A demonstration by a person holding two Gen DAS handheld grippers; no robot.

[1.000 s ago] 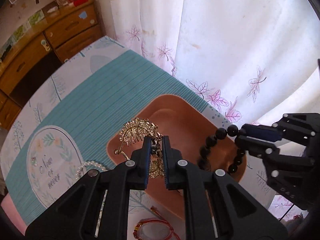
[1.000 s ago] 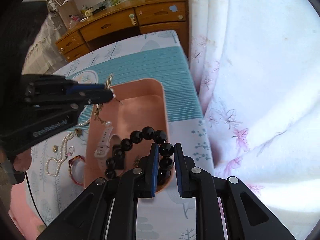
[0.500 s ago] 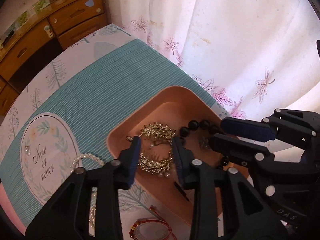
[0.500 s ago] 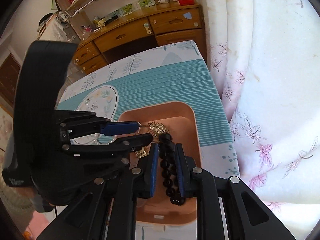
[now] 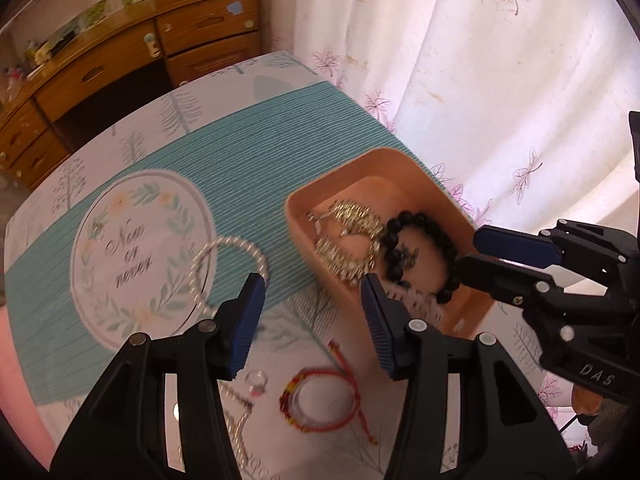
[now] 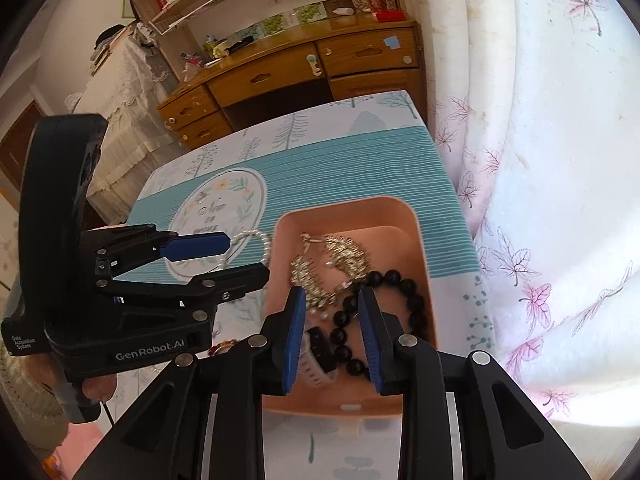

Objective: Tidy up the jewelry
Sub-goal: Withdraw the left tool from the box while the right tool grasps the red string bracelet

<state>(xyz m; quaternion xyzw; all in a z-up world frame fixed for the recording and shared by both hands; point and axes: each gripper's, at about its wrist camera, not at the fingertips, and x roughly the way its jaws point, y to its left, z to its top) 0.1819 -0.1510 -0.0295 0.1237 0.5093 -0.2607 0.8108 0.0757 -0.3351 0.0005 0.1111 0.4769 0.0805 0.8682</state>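
Note:
An orange tray (image 5: 340, 188) (image 6: 404, 208) sits at the table's right side. In it lie a gold leaf-shaped piece (image 5: 348, 240) (image 6: 340, 260), a black bead bracelet (image 5: 424, 220) (image 6: 384, 280) and a white watch (image 6: 316, 372). My left gripper (image 5: 312, 284) is open and empty, above the table just left of the tray. My right gripper (image 6: 330, 312) is open and empty, over the tray's near end. On the cloth lie a pearl strand (image 5: 224, 252) (image 6: 252, 236), a red cord bracelet (image 5: 320, 404) and a small ring (image 5: 256, 380).
A teal striped mat with a round "Now or never" print (image 5: 136, 252) covers the table. A white curtain with pink leaves (image 5: 460, 80) hangs close to the right. A wooden dresser (image 6: 304, 68) stands beyond the table's far end.
Both grippers opened. The gold piece and the black bracelet now lie in the tray. The left gripper drew back to the left of the tray, the right one pulled back slightly.

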